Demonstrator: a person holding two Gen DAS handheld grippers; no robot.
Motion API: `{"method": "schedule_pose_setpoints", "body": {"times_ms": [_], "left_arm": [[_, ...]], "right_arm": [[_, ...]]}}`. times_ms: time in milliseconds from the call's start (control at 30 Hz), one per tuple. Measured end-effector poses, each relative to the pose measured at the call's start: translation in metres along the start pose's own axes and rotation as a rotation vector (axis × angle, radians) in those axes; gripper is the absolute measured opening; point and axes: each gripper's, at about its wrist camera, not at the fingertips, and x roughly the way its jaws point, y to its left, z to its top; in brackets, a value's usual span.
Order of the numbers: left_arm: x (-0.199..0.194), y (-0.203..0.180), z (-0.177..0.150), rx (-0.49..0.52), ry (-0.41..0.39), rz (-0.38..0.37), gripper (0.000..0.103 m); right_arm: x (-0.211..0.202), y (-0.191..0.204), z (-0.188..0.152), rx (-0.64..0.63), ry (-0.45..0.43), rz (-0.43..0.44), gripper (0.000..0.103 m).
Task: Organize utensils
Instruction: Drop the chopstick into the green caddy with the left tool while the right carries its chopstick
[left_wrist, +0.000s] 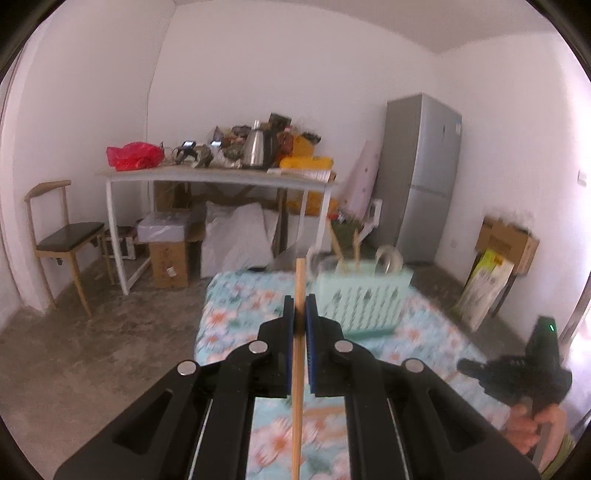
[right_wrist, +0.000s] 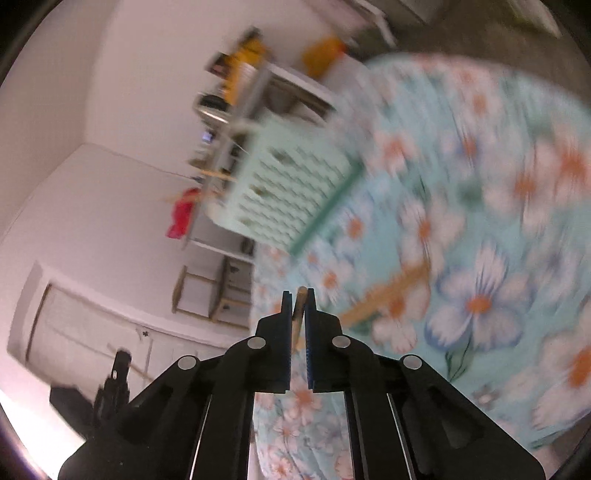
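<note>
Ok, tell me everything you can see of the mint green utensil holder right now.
The utensil holder is a mint green plastic box with slotted walls and a darker green base, standing upright on the floral tablecloth. Two wooden chopsticks and some blurred, shiny utensils stick up from it. Neither gripper touches it.

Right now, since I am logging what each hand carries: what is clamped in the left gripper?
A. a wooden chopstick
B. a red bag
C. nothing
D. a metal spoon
A: in the left wrist view the left gripper is shut on a thin wooden chopstick that runs up between its pads, in front of the green holder.
</note>
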Motion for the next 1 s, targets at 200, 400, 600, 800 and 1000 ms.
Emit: {"method": "schedule_pose_setpoints", "body": {"times_ms": [200,400,600,800,1000], "left_arm": [[0.029,-0.022,0.066,-0.067,-0.131,-0.067,0.005],[0.082,-0.058,0.13,-0.124,-0.244,-0.124,0.005],[0.157,-0.095,0.149,-0.092,-0.277,-0.06,0.005],[0.217,-0.11,0.135,-0.064,-0.249,0.005,0.005],[0.254,-0.104,0.112,-0.098,-0.15,0.007,0.006]], "right_arm": [[-0.048,0.029,0.023,-0.164,-0.165,0.009,0.003],[-0.066,0.038,0.038,-0.253,-0.26,0.008,0.003],[-0.063,0.029,0.049,-0.273,-0.294,0.007,0.003],[-0.053,0.018,0.054,-0.271,-0.278,-0.009,0.003],[-0.048,0.009,0.059,-0.255,-0.263,-0.019,0.003]]}}
